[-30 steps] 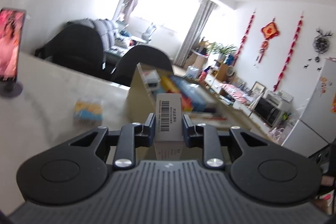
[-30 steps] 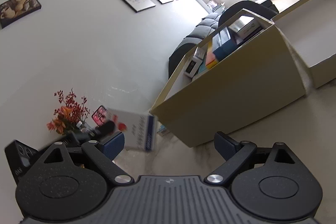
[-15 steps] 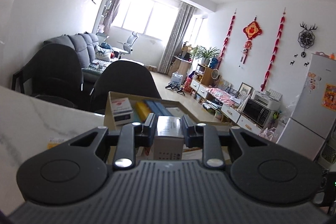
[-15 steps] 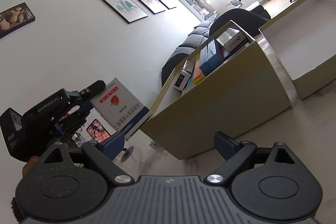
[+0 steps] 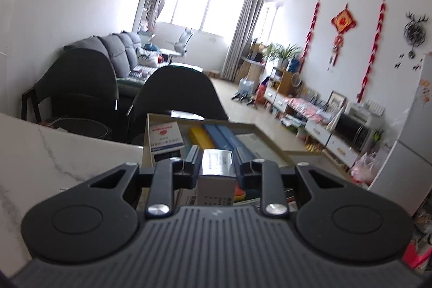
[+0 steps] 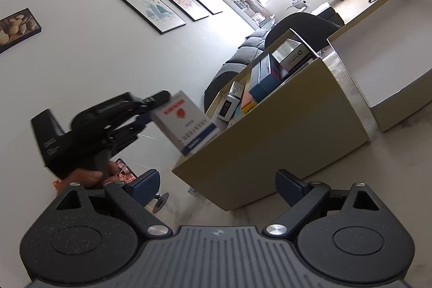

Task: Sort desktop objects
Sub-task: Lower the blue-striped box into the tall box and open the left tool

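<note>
White carton (image 6: 186, 122), printed with a red heart, is clamped between the left gripper (image 5: 216, 161) fingers and held in the air at the near edge of the tan sorting box (image 6: 270, 142), probably for dropping in among packages already there. Right gripper (image 6: 217, 186) fingers are spread wide and empty above the marble bench (image 6: 351, 174).

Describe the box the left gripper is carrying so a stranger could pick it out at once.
Find the tan open-topped storage box on the marble table. At its left end, in the air, the left gripper is shut on a white carton. Unlike the boxes packed inside, it has a red heart, red lettering and a blue strip along one edge.
</note>
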### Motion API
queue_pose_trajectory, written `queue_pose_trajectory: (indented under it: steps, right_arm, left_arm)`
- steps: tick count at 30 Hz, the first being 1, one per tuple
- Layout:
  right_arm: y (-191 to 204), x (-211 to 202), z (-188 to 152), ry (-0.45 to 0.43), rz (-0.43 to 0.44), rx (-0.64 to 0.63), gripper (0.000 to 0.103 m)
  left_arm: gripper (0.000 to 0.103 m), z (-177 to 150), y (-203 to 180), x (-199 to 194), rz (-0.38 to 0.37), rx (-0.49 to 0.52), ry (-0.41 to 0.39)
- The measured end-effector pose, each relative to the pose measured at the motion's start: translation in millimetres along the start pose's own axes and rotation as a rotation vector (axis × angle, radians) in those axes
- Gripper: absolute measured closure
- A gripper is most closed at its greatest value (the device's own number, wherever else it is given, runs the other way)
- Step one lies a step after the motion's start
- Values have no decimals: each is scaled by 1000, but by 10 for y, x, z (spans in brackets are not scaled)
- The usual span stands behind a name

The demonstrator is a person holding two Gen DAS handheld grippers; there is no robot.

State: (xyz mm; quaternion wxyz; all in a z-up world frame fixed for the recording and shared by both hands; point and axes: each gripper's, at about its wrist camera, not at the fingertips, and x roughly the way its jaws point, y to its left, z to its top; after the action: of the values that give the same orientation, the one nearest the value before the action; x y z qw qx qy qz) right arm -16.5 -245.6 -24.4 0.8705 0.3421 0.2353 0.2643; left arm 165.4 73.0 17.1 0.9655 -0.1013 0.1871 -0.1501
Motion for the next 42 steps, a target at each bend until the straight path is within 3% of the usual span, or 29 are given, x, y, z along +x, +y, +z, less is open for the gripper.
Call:
queue_pose_trajectory:
  steps: [13, 22, 42]
  right_arm:
    - [30, 17, -5, -1, -12, 6, 9]
    - [50, -24, -6, -9, -29, 2, 9]
    - [122, 65, -24, 4, -25, -12, 9]
  left_arm:
    - [78, -146, 41, 325, 67, -63, 103]
    - [83, -197, -5, 284, 19, -90, 157]
    - [79, -35, 206, -48, 39, -124, 65]
